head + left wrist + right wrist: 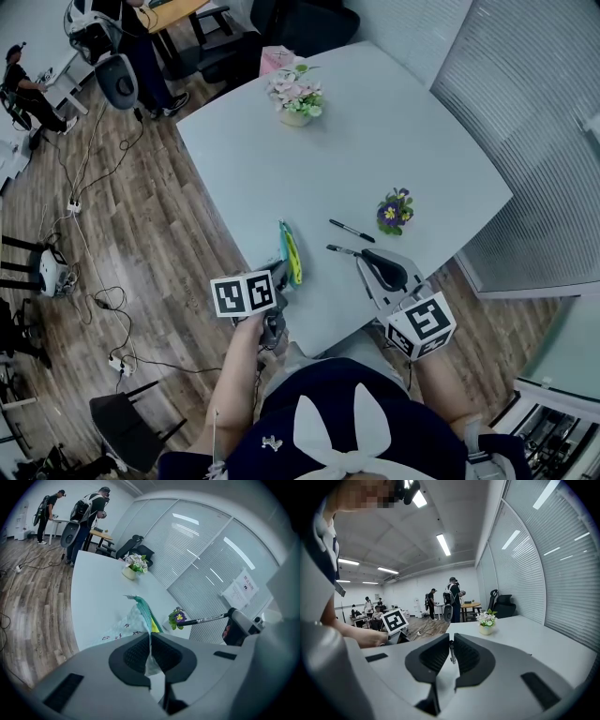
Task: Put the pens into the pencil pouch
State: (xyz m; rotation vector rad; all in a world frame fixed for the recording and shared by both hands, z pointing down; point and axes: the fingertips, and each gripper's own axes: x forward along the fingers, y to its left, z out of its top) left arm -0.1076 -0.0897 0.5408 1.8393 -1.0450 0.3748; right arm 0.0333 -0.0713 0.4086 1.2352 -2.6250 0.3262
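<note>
A teal and yellow pencil pouch (pixel 292 251) lies near the table's front edge. My left gripper (pixel 281 284) is shut on its near edge, and the fabric (pixel 136 620) rises between the pads (pixel 150 654). My right gripper (pixel 364 258) is shut on a black pen (pixel 339 250) held above the table, its tip pointing left toward the pouch. In the right gripper view the pen (pixel 451 651) shows end-on between the jaws. In the left gripper view that pen (pixel 211 618) sticks out of the right gripper (pixel 230 620). A second black pen (pixel 352 230) lies on the table beyond.
A small purple flower (pixel 395 211) stands right of the loose pen. A pot of pink flowers (pixel 296 97) stands at the far side of the white table (pixel 394 122). Cables and a chair are on the wood floor to the left. People stand in the background (pixel 452 597).
</note>
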